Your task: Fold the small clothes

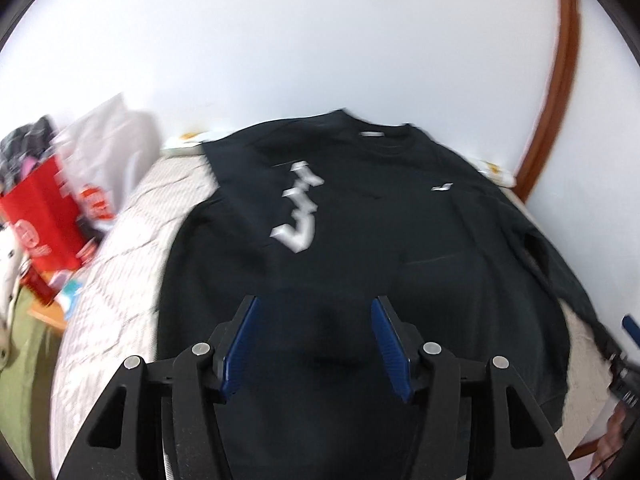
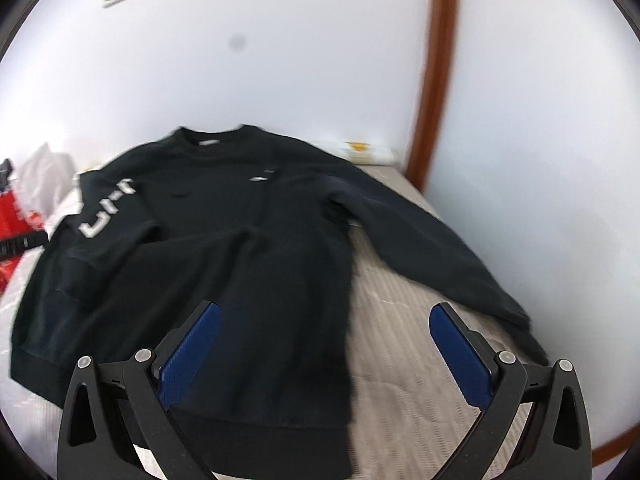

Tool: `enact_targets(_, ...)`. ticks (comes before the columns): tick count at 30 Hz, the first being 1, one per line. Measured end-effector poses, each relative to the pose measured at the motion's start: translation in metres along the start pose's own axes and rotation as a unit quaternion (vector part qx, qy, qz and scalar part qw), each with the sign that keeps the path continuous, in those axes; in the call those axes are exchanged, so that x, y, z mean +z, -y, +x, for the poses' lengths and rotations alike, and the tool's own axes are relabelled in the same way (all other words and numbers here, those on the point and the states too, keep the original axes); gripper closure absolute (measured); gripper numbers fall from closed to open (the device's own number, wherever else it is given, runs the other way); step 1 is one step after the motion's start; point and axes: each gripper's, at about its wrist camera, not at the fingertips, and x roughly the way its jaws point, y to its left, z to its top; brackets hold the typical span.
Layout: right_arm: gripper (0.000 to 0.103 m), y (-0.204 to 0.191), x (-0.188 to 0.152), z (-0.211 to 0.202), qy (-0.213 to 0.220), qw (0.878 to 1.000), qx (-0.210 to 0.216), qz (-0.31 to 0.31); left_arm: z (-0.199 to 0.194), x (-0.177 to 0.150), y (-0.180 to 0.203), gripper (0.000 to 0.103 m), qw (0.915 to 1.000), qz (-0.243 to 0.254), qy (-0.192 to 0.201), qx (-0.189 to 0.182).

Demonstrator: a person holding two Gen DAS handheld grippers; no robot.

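Your black sweatshirt (image 2: 224, 240) lies flat on the bed (image 2: 400, 320), neck towards the white wall (image 2: 280, 60). One sleeve, the one with white lettering (image 1: 298, 210), is folded in over the body; the other sleeve (image 2: 432, 248) stretches out across the mattress. Your left hand-held gripper (image 1: 314, 340) hovers over the lower body of the shirt, jaws partly apart, nothing between them. Your right hand-held gripper (image 2: 326, 352) is spread wide above the shirt's edge, empty too. A red bag (image 1: 44, 216) sits beside the bed.
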Motion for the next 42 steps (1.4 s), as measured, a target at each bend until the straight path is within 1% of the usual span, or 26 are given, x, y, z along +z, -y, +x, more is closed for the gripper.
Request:
enact_targets(3,0.001,-0.025,0.008,0.000,0.008,1.000,0.023,-0.019,-0.002,-0.011,-0.026,0.048,0.9995,-0.023,-0.009,0.021)
enact_targets(4,0.003,-0.037,0.013,0.001,0.011,0.999,0.033,-0.028,-0.001,-0.015,-0.036,0.048,0.9990,-0.032,-0.015,0.027)
enact_targets(7,0.022,-0.072,0.022,0.010,0.008,0.996,0.073,-0.052,0.002,-0.026,-0.060,0.048,0.9978,-0.043,-0.022,0.046)
enact_targets(8,0.023,-0.081,0.023,0.012,0.006,0.995,0.082,-0.059,0.006,-0.030,-0.067,0.048,0.9973,-0.045,-0.023,0.054)
enact_targets(10,0.023,-0.105,0.025,0.021,-0.007,0.991,0.109,-0.073,0.014,-0.038,-0.082,0.048,0.9962,-0.053,-0.032,0.061)
enact_targets(12,0.023,-0.129,0.025,0.031,-0.018,0.987,0.139,-0.078,0.023,-0.044,-0.095,0.048,0.9955,-0.062,-0.042,0.058)
enact_targets(15,0.023,-0.161,0.022,0.045,-0.035,0.981,0.168,-0.095,0.037,-0.049,-0.107,0.048,0.9947,-0.072,-0.047,0.055)
enact_targets(17,0.023,-0.178,0.020,0.055,-0.046,0.977,0.181,-0.102,0.047,-0.051,-0.112,0.048,0.9944,-0.078,-0.053,0.048)
enact_targets(18,0.023,-0.191,0.018,0.062,-0.053,0.974,0.193,-0.107,0.052,-0.053,-0.115,0.048,0.9943,-0.080,-0.055,0.043)
enact_targets(20,0.023,-0.206,0.018,0.074,-0.063,0.971,0.203,-0.113,0.059,-0.054,-0.117,0.048,0.9942,-0.082,-0.059,0.038)
enact_targets(22,0.023,-0.224,0.017,0.086,-0.069,0.967,0.216,-0.120,0.067,-0.055,-0.119,0.048,0.9939,-0.084,-0.061,0.039)
enact_targets(25,0.023,-0.246,0.017,0.100,-0.073,0.961,0.225,-0.142,0.069,-0.053,-0.119,0.048,0.9945,-0.078,-0.049,0.048)
enact_targets(27,0.034,-0.260,0.017,0.112,-0.078,0.958,0.227,-0.158,0.071,-0.052,-0.116,0.048,0.9948,-0.069,-0.047,0.058)
enact_targets(29,0.073,-0.274,0.018,0.127,-0.094,0.953,0.230,-0.174,0.074,-0.053,-0.112,0.048,0.9948,-0.058,-0.041,0.073)
enact_targets(30,0.082,-0.279,0.019,0.135,-0.101,0.951,0.228,-0.182,0.075,-0.052,-0.111,0.048,0.9946,-0.055,-0.041,0.078)
enact_targets(31,0.100,-0.281,0.022,0.136,-0.101,0.949,0.234,-0.185,0.075,-0.052,-0.110,0.048,0.9944,-0.054,-0.041,0.080)
enact_targets(32,0.100,-0.279,0.027,0.134,-0.099,0.945,0.251,-0.184,0.075,-0.052,-0.111,0.048,0.9943,-0.058,-0.041,0.079)
enact_targets(33,0.100,-0.274,0.033,0.131,-0.091,0.945,0.257,-0.182,0.075,-0.052,-0.112,0.048,0.9943,-0.061,-0.040,0.078)
enact_targets(35,0.100,-0.257,0.045,0.122,-0.068,0.946,0.270,-0.165,0.075,-0.052,-0.113,0.048,0.9942,-0.062,-0.040,0.079)
enact_targets(36,0.100,-0.243,0.055,0.119,-0.054,0.949,0.272,-0.150,0.076,-0.052,-0.112,0.047,0.9940,-0.061,-0.040,0.081)
enact_targets(39,0.101,-0.203,0.077,0.118,-0.027,0.962,0.249,-0.112,0.075,-0.053,-0.113,0.047,0.9937,-0.060,-0.040,0.086)
enact_targets(41,0.101,-0.161,0.091,0.124,-0.012,0.973,0.217,-0.072,0.076,-0.053,-0.112,0.047,0.9937,-0.060,-0.040,0.086)
enact_targets(42,0.100,-0.143,0.096,0.129,-0.010,0.978,0.201,-0.055,0.076,-0.053,-0.112,0.047,0.9937,-0.060,-0.040,0.086)
